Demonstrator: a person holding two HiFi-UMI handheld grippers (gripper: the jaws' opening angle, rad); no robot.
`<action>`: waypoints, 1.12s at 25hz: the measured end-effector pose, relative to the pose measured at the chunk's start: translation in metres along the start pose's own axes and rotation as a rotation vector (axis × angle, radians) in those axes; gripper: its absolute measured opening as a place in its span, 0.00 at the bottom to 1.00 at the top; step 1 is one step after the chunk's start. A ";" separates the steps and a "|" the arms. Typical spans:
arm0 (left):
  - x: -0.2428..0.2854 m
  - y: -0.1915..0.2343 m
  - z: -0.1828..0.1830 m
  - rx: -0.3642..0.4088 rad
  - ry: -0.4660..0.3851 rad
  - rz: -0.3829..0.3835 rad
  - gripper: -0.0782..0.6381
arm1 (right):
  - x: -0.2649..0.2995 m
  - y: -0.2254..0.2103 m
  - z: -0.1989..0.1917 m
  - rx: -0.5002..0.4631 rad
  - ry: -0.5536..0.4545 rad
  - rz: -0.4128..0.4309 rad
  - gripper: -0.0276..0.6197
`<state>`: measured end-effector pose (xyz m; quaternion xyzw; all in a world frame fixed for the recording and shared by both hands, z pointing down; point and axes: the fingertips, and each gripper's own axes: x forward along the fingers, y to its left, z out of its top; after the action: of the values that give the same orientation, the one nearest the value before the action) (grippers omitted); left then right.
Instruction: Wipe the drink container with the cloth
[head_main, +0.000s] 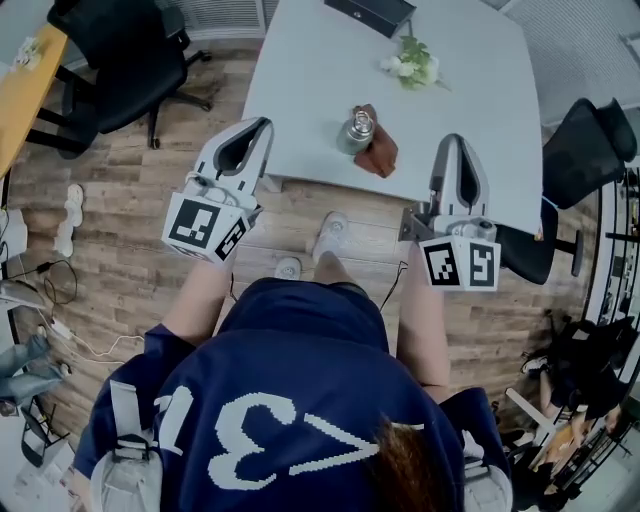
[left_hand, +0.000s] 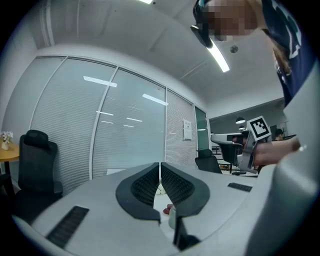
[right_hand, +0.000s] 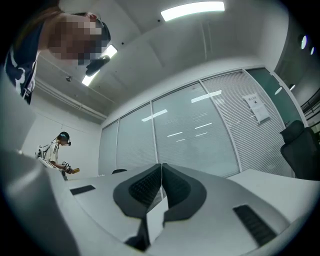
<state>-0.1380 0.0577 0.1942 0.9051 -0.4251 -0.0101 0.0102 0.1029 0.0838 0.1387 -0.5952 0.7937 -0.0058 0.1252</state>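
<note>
Wiping is not begun. Left gripper (head_main: 258, 135) and right gripper (head_main: 456, 145): fingers closed together, empty. Drink container (head_main: 357, 131) and cloth (head_main: 380, 153) sit on the worktop (head_main: 300, 80) ahead of the fingers, ungrasped.

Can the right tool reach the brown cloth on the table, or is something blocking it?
Probably yes. The brown cloth lies near the edge of the white table, beside the shiny metal drink container, with only bare tabletop between it and the right tool. The tool's jaws are shut, so they'd need opening first.

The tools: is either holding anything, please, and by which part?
Nothing: left tool and right tool are shut and empty; the container and cloth sit untouched.
</note>
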 end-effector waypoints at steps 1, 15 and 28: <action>0.011 0.000 0.000 0.002 0.000 -0.007 0.14 | 0.011 -0.008 0.000 0.005 0.000 0.008 0.08; 0.153 -0.008 -0.034 -0.093 0.052 -0.155 0.14 | 0.133 -0.113 -0.022 0.042 0.052 0.134 0.08; 0.183 -0.061 -0.119 -0.169 0.299 -0.597 0.40 | 0.149 -0.118 -0.110 -0.037 0.243 0.062 0.08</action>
<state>0.0288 -0.0436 0.3093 0.9769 -0.1328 0.0852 0.1438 0.1532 -0.1066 0.2357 -0.5674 0.8211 -0.0594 0.0175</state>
